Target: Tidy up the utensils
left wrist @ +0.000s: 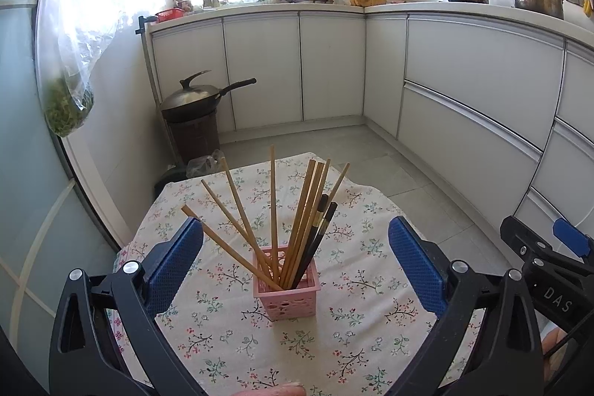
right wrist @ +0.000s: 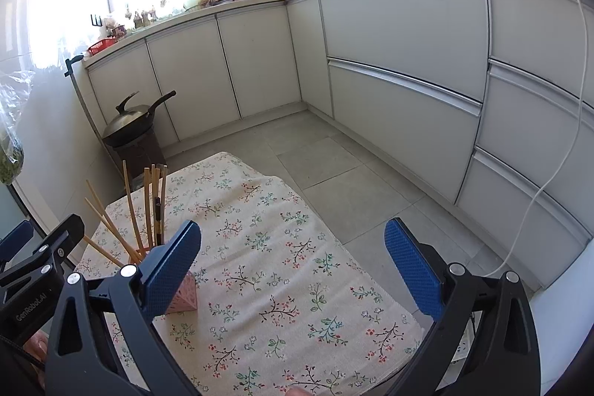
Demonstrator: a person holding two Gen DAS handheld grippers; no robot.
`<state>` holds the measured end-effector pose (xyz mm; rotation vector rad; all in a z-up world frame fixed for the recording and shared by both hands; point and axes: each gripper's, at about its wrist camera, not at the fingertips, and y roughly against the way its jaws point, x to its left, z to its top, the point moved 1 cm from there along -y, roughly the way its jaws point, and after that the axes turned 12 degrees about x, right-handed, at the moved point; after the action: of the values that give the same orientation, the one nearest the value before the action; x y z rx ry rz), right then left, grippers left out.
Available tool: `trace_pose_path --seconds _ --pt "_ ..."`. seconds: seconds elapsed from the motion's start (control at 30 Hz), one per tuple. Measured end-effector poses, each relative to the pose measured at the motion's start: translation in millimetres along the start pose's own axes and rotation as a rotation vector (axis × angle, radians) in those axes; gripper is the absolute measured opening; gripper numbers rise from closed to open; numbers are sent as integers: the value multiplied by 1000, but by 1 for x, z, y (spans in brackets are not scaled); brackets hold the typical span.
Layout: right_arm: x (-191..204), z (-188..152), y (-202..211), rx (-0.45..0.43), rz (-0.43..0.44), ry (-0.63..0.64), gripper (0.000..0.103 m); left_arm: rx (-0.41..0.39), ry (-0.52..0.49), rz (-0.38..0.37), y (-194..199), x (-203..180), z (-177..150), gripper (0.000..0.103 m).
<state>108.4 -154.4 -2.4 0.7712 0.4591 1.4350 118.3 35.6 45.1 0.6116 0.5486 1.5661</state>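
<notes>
Pink perforated plastic formed the chopstick holder (left wrist: 286,288), which stood upright on the floral tablecloth (left wrist: 356,340) near the middle of the small table. Wooden chopsticks (left wrist: 273,206) fanned out of it, with two dark chopsticks (left wrist: 319,232) leaning to its right side; their lower ends were hidden inside the holder. The left gripper (left wrist: 295,262) hovered before the holder with its blue pads spread wide and nothing between them, the holder showing in the gap. In the right wrist view the holder (right wrist: 182,297) was mostly hidden behind one blue pad, and the right gripper (right wrist: 293,266) also stood wide apart over bare cloth. Beyond the table, a lidded wok (left wrist: 195,101) sat on a dark stand by white cabinets (left wrist: 334,65). The window area was washed out by glare.
</notes>
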Motion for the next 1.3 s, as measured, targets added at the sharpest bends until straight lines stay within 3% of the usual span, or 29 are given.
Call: trace_pose_path --seconds 1.3 --pt "2 -3 -2 11 -8 -3 97 16 2 12 -7 1 -4 96"
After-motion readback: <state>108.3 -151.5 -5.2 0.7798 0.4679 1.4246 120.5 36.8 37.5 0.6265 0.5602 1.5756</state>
